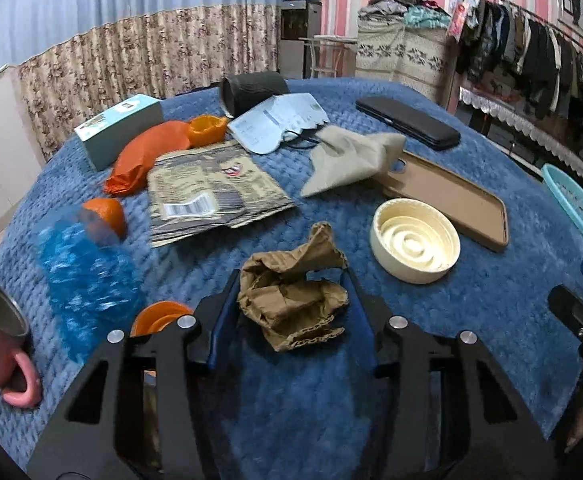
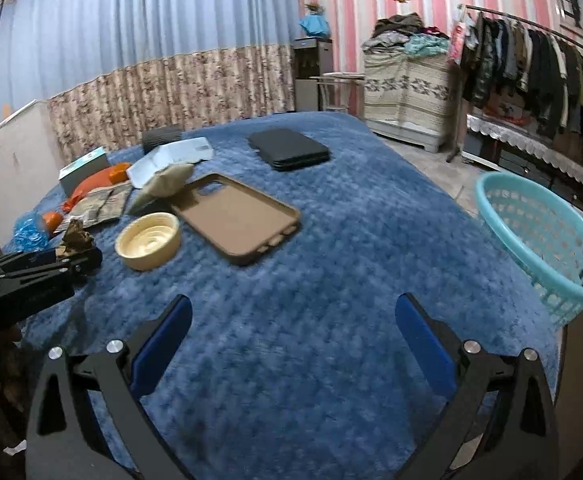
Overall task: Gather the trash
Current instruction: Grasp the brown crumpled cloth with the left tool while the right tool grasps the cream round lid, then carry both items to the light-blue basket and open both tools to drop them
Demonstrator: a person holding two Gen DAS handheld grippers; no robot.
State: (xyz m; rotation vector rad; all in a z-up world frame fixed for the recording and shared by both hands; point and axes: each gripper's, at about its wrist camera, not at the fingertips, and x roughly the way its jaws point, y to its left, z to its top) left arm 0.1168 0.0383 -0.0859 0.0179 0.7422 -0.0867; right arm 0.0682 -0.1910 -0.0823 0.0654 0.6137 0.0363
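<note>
A crumpled piece of brown paper (image 1: 291, 300) lies on the blue blanket (image 1: 471, 312) between the fingers of my left gripper (image 1: 291, 292). Both blue pads press on its sides, so the gripper is shut on it. In the right wrist view the same paper (image 2: 77, 236) sticks up from the left gripper (image 2: 75, 256) at the far left. My right gripper (image 2: 293, 320) stands open over bare blanket with nothing between its fingers. A turquoise basket (image 2: 547, 240) sits at the blanket's right edge, to the right of the right gripper.
Beyond the paper lie a cream lid (image 1: 415, 244), a brown phone case (image 1: 459, 200), a beige cloth (image 1: 351, 156), a printed snack bag (image 1: 211, 196), an orange wrapper (image 1: 147, 156), orange peel (image 1: 105, 214), a blue plastic bag (image 1: 83, 276), a box (image 1: 119, 128) and a black case (image 1: 407, 122).
</note>
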